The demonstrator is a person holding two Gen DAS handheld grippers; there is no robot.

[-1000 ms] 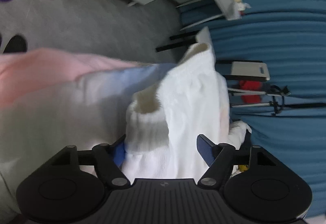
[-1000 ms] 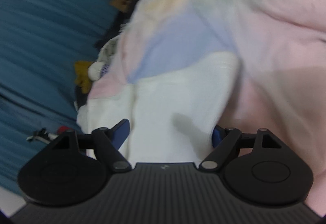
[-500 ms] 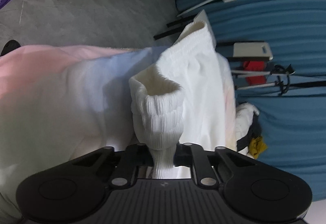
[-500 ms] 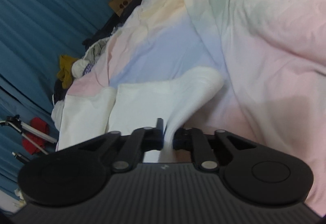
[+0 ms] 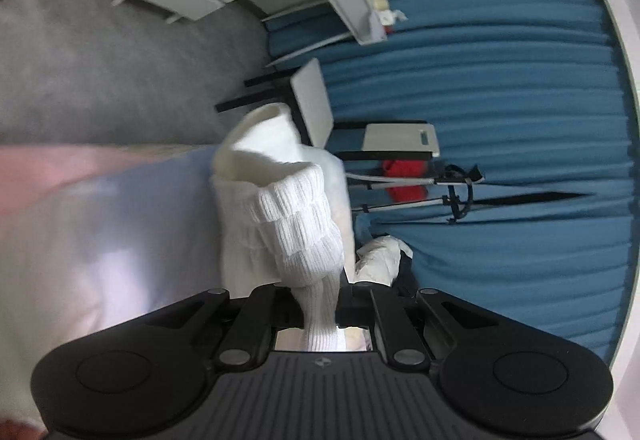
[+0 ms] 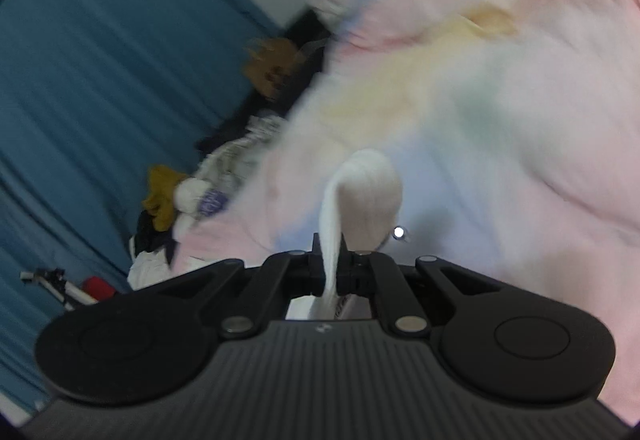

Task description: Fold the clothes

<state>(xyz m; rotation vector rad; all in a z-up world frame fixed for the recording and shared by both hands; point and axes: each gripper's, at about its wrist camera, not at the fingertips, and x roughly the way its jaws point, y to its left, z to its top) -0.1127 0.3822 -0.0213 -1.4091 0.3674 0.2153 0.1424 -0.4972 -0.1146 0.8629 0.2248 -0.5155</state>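
I see the pastel pink-blue-yellow bedsheet (image 5: 100,224) spread wide | white ribbed-knit garment (image 5: 288,224) bunched above that bedsheet, lifted off it at both ends | my left gripper (image 5: 320,314) fingers clamped on its ribbed cuff | my right gripper (image 6: 330,266) fingers pinched on a thin white fold, view blurred.

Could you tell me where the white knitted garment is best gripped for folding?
At its ends. The left gripper is shut on the white knitted garment just below its ribbed cuff, coming from the bedspread side; the right gripper pinches another thin edge. The cuff's thick rib probably resists slipping, and the cloth bunches narrow there.
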